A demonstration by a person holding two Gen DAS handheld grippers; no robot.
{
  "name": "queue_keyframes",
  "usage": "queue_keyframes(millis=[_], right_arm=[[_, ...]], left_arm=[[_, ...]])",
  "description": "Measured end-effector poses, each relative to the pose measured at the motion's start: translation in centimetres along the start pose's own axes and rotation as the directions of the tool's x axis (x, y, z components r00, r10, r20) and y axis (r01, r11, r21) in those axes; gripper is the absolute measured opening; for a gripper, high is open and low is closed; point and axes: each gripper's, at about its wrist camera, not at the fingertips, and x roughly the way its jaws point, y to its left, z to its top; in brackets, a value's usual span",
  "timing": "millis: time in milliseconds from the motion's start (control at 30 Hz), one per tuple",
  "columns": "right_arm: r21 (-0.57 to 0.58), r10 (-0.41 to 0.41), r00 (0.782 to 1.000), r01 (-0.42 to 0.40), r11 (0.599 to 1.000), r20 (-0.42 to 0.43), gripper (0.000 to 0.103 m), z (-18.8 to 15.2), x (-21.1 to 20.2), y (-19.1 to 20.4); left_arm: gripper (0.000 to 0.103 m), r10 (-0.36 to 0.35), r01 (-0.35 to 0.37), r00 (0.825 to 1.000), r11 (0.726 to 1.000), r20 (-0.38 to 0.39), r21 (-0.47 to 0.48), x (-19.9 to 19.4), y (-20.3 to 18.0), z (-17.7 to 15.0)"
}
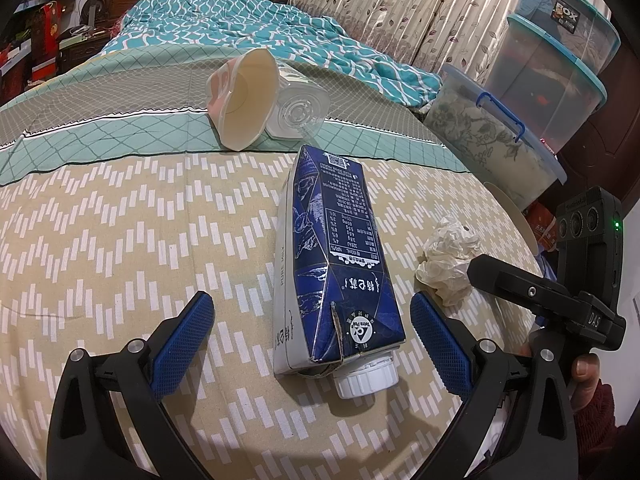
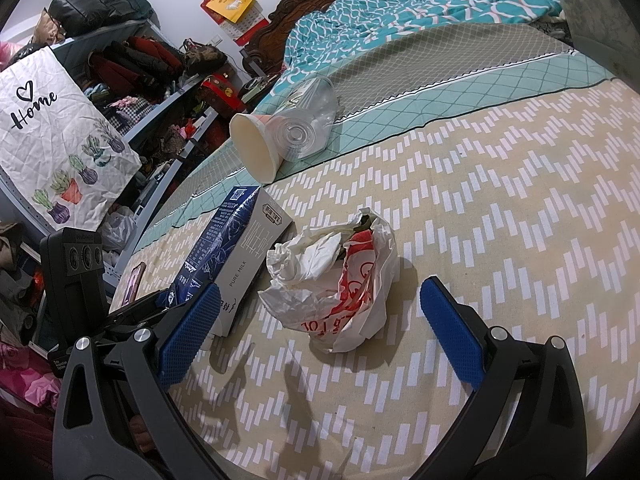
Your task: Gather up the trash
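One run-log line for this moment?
left gripper open, straddling milk carton | right gripper open, facing crumpled bag | cups untouched

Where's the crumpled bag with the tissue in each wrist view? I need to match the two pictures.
Left wrist view: the crumpled bag sits at right of centre, beyond the right blue finger, near the bed edge.
Right wrist view: the same bag lies at centre, between the open fingers, red print showing.
Shared landmark: the blue milk carton, lying flat just left of the bag in both views.
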Motion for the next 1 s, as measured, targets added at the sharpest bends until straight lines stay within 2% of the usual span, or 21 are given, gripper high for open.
queue_keyframes(millis=[367,567,733,1000], right_arm=[[-0.006,-0.008,1.0,0.008,1.0,-0.001,0.099,-0.1,0.0,0.1],[-0.084,-0.104,0.994,0.101,0.991,-0.022,0.099,-0.5,0.0,1.5],[-0.107,-0.156,0.987,0.153,0.982,-0.023,0.098,-0.5,0.0,1.5],[-0.157,-0.205,0.978,0.198,0.967,-0.029,0.092,-0.5,0.3,2.1]], left_arm=[[0.095,0.001,-0.001,1.0,1.0,-0.001,0.001,0.0,-0.1,0.0],[0.095,-0.013,0.013,1.0,1.0,0.003,-0.008,0.0,0.2,-0.1],[0.094,-0.024,0.025,1.0,1.0,0.006,-0.017,-0.2,0.9,-0.2],[0.094,0.04,-0.039,0.999,0.999,-0.011,0.022,-0.2,0.6,-0.1]])
